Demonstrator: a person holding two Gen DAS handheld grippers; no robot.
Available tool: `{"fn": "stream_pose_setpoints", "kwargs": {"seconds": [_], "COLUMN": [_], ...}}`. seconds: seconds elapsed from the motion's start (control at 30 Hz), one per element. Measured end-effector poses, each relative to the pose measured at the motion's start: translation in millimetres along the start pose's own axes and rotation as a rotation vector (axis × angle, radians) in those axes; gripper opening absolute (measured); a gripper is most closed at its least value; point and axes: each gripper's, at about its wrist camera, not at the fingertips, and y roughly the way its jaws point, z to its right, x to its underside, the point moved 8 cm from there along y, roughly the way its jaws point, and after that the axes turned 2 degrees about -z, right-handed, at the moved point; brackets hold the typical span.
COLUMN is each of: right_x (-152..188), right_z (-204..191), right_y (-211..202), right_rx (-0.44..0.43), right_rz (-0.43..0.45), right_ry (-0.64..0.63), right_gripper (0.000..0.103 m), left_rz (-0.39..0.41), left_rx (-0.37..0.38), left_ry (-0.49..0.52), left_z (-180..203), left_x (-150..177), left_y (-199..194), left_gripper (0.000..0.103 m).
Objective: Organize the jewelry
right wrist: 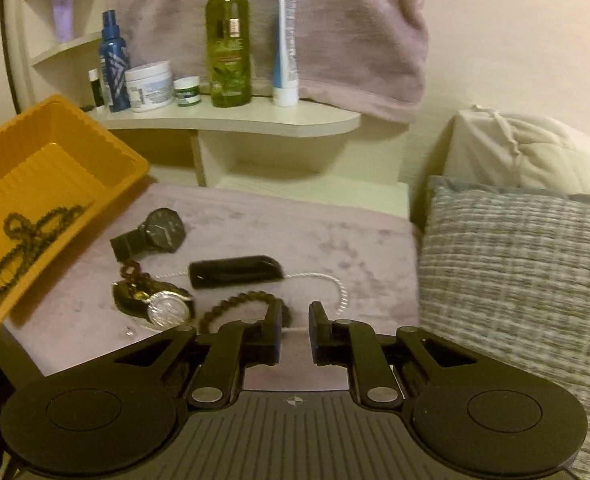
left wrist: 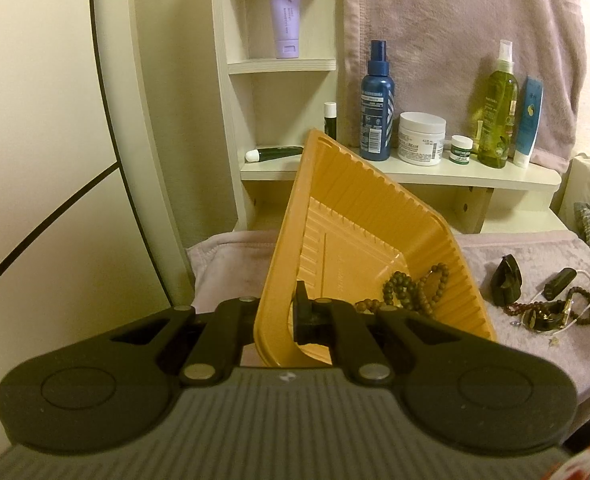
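My left gripper [left wrist: 277, 314] is shut on the near rim of a yellow plastic tray [left wrist: 359, 216], which is tilted up off the pink cloth. A string of brown beads [left wrist: 411, 288] lies in the tray's low corner. In the right wrist view the tray [right wrist: 35, 152] is at the left, with loose jewelry beside it: a black watch [right wrist: 159, 232], a black oblong case [right wrist: 235, 272], a silver-faced watch [right wrist: 169, 308], a white cord [right wrist: 335, 284] and a brown bead bracelet [right wrist: 239, 304]. My right gripper [right wrist: 295, 320] hovers just right of that bracelet, open a little, with only cloth between its fingers.
A pale shelf [right wrist: 255, 124] behind holds a blue spray bottle [right wrist: 113, 64], a white jar [right wrist: 149, 86], a green bottle [right wrist: 229, 44] and a tube. A pink towel [right wrist: 335, 20] hangs above. A grey woven cushion [right wrist: 515, 260] borders the cloth on the right.
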Motion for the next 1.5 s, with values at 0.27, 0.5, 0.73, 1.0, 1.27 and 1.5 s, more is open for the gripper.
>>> {"fn": "stream_pose_setpoints", "kwargs": {"seconds": [0.27,0.5,0.73,1.0,1.27,1.5], "right_x": [-3.7,-0.3,1.9,3.4,-12.9,-18.1], "right_z": [-33.0,-67.6,-70.9,-75.1,-82.3,-114.2], "right_y": [6.2,20.1,45.3,51.1,35.1,56.8], "right_rx": [-0.11,-0.207,-0.226,-0.257,-0.25,-0.25], "right_rz": [0.026,0.002,-0.027,-0.048,0.018,-0.036], "right_ry": [0.001,-0.068,-0.038,-0.03,-0.066,-0.17], "right_gripper": [0.052,0.064,0.064,0.057,0.055,0.027], "left_rz": [-0.005,-0.006,-0.006,-0.006,-0.007,-0.009], "left_rx": [0.002,0.001,0.0,0.001,0.002,0.003], "left_ry": [-0.003,-0.004,-0.002,-0.003,-0.005,-0.006], "left_z": [-1.8,-1.5,-1.1,-1.0,-1.3,-0.9], "left_x": [-0.3,-0.2,-0.4,-0.6,-0.3,-0.4], "left_y": [1.0,1.4,1.9,1.5,1.7,1.8], "left_gripper": [0.005,0.005,0.005,0.005,0.005,0.005]}}
